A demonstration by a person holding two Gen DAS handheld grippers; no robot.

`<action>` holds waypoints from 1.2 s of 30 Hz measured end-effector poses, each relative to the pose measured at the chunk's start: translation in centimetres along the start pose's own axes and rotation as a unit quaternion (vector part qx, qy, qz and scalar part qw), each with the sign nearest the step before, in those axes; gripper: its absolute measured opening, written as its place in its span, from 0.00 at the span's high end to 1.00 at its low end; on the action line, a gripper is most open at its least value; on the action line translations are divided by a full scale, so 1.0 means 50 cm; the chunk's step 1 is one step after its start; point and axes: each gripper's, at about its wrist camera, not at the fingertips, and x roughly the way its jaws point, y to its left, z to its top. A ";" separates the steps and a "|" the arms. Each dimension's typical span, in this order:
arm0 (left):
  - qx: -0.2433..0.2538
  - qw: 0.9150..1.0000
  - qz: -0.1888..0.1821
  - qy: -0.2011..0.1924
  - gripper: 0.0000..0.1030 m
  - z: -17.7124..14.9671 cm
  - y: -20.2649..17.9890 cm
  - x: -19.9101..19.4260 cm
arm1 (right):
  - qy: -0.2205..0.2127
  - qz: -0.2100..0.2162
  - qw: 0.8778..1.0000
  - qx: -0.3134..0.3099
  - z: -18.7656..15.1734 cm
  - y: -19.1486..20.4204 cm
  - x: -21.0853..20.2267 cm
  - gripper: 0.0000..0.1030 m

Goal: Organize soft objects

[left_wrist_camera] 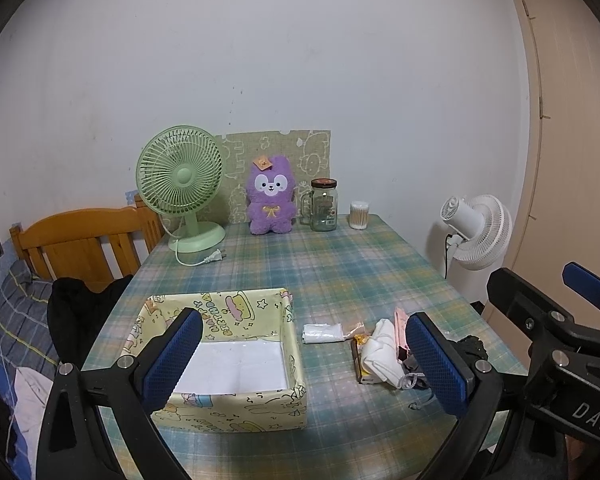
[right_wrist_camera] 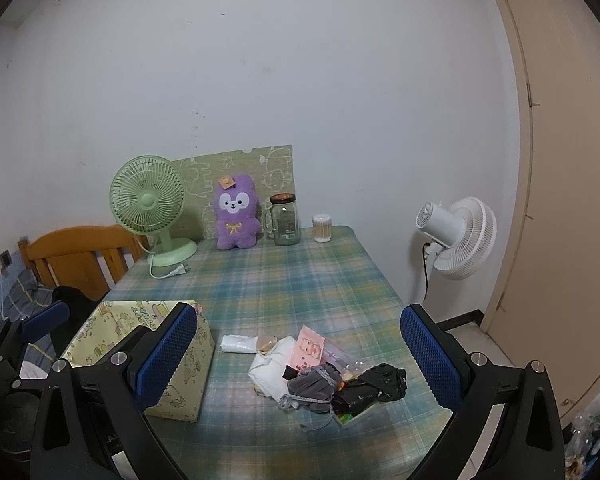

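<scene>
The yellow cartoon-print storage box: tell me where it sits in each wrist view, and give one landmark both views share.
Left wrist view: the yellow cartoon-print storage box sits lower centre-left, open, its white floor visible, partly behind the left gripper fingers.
Right wrist view: the box sits lower left, seen from its side, behind the right gripper.
Shared landmark: the purple plush bunny at the table's far edge.

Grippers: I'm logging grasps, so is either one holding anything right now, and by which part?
Nothing is held. The left gripper and right gripper both have open, empty jaws.
</scene>
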 end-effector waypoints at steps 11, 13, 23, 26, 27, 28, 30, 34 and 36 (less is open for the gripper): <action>0.001 1.000 0.002 -0.005 0.02 0.000 -0.010 -0.004 | -0.005 0.003 1.000 0.001 -0.001 -0.001 -0.002 0.00; 0.001 1.000 0.002 -0.004 0.02 -0.001 -0.008 -0.004 | -0.006 0.002 1.000 -0.002 -0.001 -0.001 -0.002 0.00; 0.001 1.000 0.005 -0.005 0.02 -0.005 -0.010 -0.006 | 0.002 0.008 1.000 0.003 -0.003 0.003 0.000 0.00; 0.001 1.000 0.003 -0.004 0.02 -0.006 -0.011 -0.005 | -0.001 0.003 1.000 0.003 -0.003 0.002 0.001 0.00; 0.002 1.000 0.003 -0.004 0.02 -0.006 -0.011 -0.005 | -0.002 0.002 1.000 0.002 -0.004 0.004 0.001 0.00; 0.005 1.000 0.004 -0.004 0.02 -0.006 -0.013 -0.005 | -0.001 0.001 1.000 0.001 -0.005 0.005 0.001 0.00; 0.010 1.000 0.004 -0.005 0.02 -0.006 -0.019 -0.006 | -0.003 -0.001 1.000 -0.001 -0.006 0.008 0.003 0.00; 0.011 1.000 0.003 -0.005 0.02 -0.006 -0.024 -0.005 | -0.006 -0.002 1.000 0.000 -0.007 0.010 0.001 0.00; 0.011 1.000 0.003 -0.005 0.02 -0.007 -0.025 -0.005 | -0.008 -0.002 1.000 0.000 -0.006 0.010 0.001 0.00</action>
